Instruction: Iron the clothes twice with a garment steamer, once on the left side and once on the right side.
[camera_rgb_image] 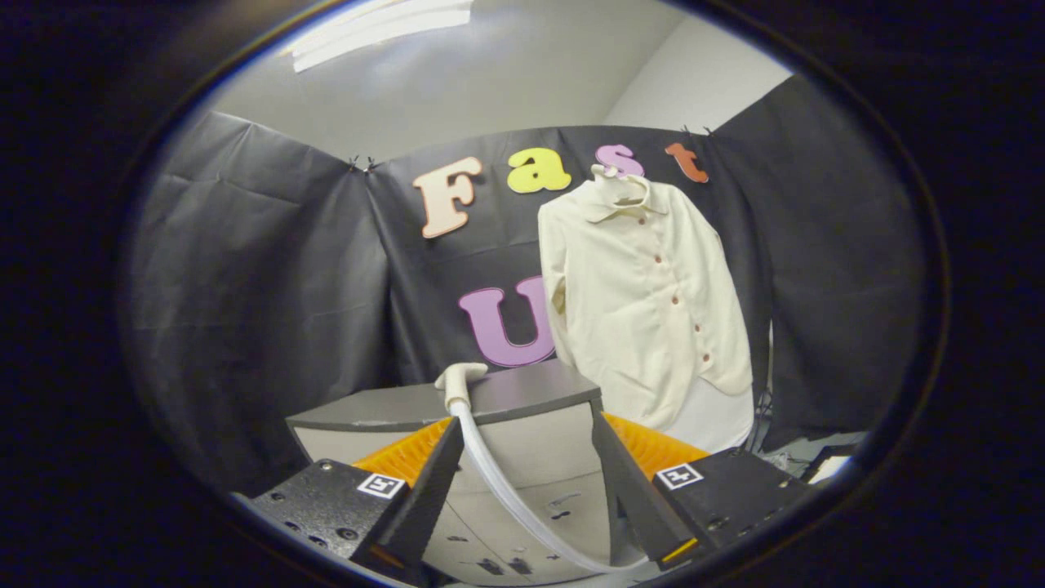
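A cream button-up shirt (645,302) hangs on a hanger against the black cloth wall, beyond my fingers and to their right. The white steamer head (459,380) lies on the front edge of a grey cabinet top (522,392), just ahead of my fingers. Its pale hose (510,490) curves down the cabinet front and runs between my fingers. My gripper (526,453) is open, its fingers spread wide with nothing pressed between them. It sits lower than the cabinet top and a short way back from the steamer head.
The cabinet's light front (539,465) with drawer handles faces me below the grey top. Black cloth walls (269,310) close the booth on the left, back and right. Dark cables and a flat object (824,465) lie on the floor at the right.
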Demonstrator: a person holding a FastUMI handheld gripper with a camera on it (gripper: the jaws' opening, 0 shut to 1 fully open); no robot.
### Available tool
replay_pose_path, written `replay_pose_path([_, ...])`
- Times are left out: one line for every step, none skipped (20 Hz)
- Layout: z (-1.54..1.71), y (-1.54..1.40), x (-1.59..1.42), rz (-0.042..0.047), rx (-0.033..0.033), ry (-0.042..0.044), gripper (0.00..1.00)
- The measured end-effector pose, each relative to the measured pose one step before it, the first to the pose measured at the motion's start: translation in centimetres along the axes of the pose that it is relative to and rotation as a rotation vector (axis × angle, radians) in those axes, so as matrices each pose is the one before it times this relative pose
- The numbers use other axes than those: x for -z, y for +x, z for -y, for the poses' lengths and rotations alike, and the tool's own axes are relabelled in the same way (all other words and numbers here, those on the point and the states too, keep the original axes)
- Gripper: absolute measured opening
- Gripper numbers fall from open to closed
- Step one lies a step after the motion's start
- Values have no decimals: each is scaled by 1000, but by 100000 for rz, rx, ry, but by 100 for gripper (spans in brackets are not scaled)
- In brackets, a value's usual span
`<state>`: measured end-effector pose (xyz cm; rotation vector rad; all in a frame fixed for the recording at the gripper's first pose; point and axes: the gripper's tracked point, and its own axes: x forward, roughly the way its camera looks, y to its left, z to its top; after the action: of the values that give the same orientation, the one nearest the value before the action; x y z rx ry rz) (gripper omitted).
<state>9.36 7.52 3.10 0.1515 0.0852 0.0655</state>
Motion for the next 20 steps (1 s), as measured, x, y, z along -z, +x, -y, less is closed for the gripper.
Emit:
replay_pose_path([-452,924,-590,-1484,533,2096,96])
replay_pose_path([-861,1030,-580,-1907,-386,1758,96])
replay_pose_path([-1173,1040,-580,-1265,-2077,388,96])
replay_pose_path([-1187,1311,-494,-1529,-2240,-623,96])
replay_pose_path([-578,1412,-383,-1519,-959,-3913,96])
replay_pose_path([-331,1510,191,-4269,188,-5905,96])
replay_pose_path([-614,1334,63,-2559,-1281,-4166,96])
replay_pose_path([-680,1379,-185,-1989,-1579,-1919,96])
replay_pose_path([-515,1205,418,-3788,-1277,177,96])
replay_pose_path([-549,1288,194,-3209,-1367,2493,96])
replay_pose_path([-647,1286,183,-3895,-2183,1242,96])
replay_pose_path([-281,1468,203,-3529,-881,1119,96])
replay_pose_path([234,1301,456,-4093,1364,508,96])
replay_pose_path([349,1524,668,-4836,2094,-1375,96])
replay_pose_path([146,1468,632,-4706,1871,-3040,97])
replay_pose_path([-82,1364,322,-4214,848,-4579,97])
replay_pose_path([-280,970,452,-3902,658,-4977,97])
replay_pose_path([-435,849,-46,-1612,888,-3435,97])
replay_pose_path([-504,1039,-374,709,226,-4068,97])
replay_pose_path([-238,872,-308,-334,1533,-2405,97])
